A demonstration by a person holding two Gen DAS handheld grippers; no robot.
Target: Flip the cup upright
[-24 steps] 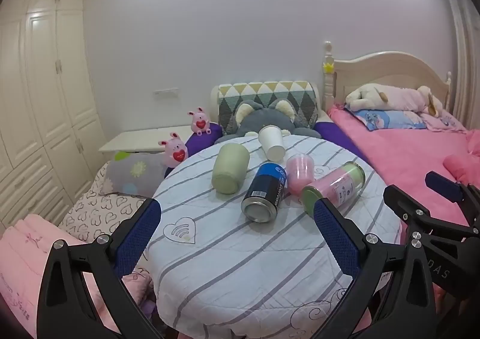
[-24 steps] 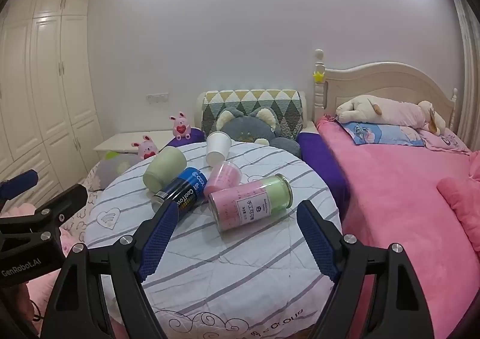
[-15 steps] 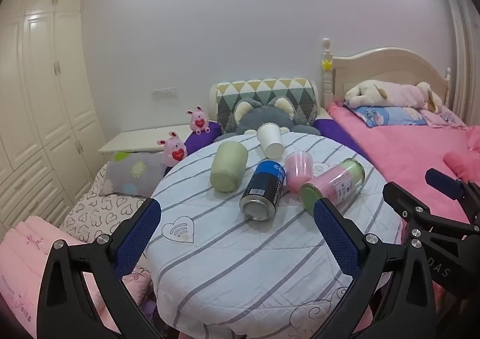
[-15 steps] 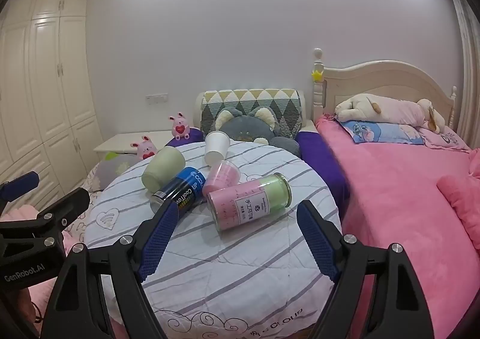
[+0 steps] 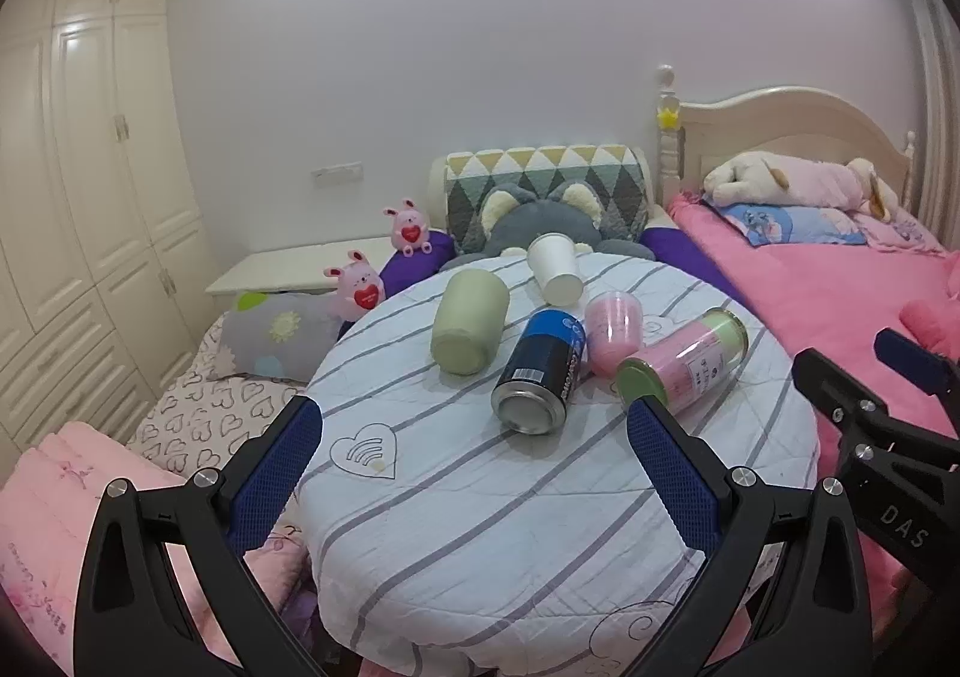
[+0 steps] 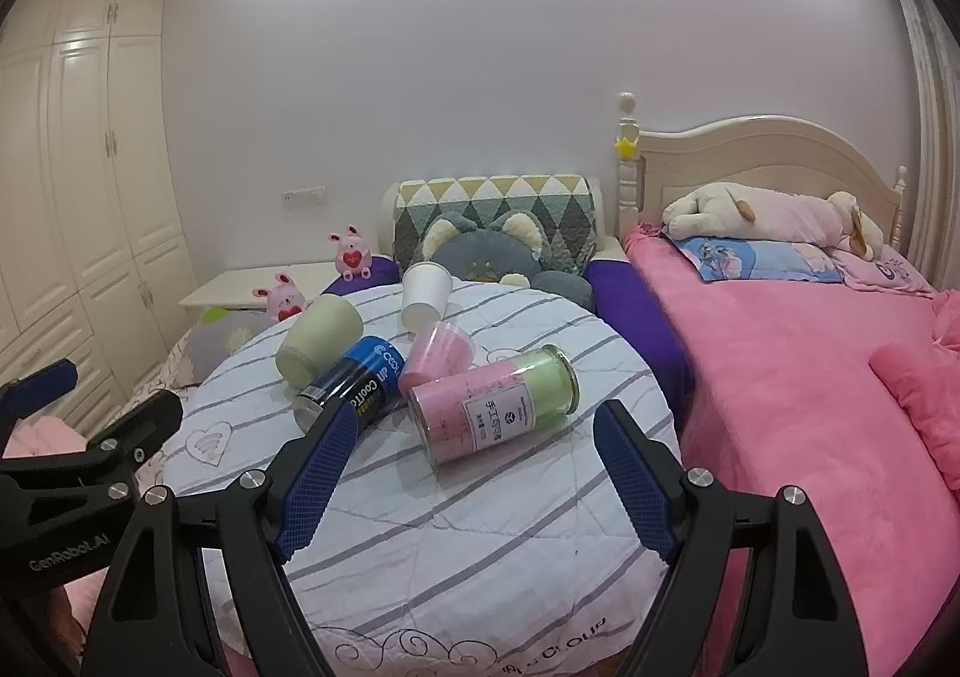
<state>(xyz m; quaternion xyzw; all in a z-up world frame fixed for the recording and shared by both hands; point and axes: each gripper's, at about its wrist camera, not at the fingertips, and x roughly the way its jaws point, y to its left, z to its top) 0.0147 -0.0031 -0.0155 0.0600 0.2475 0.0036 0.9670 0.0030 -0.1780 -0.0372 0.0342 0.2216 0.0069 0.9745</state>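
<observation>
Left wrist: left tool level, agape.

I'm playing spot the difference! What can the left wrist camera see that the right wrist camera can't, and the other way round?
Only the left wrist view shows the blue can's silver end facing the camera and the right gripper's side at its right edge. Only the right wrist view shows the printed label on the pink-and-green jar and the left gripper's side at its left edge. Both show the round striped table, white paper cup, green cup and pink cup, all toppled.
</observation>
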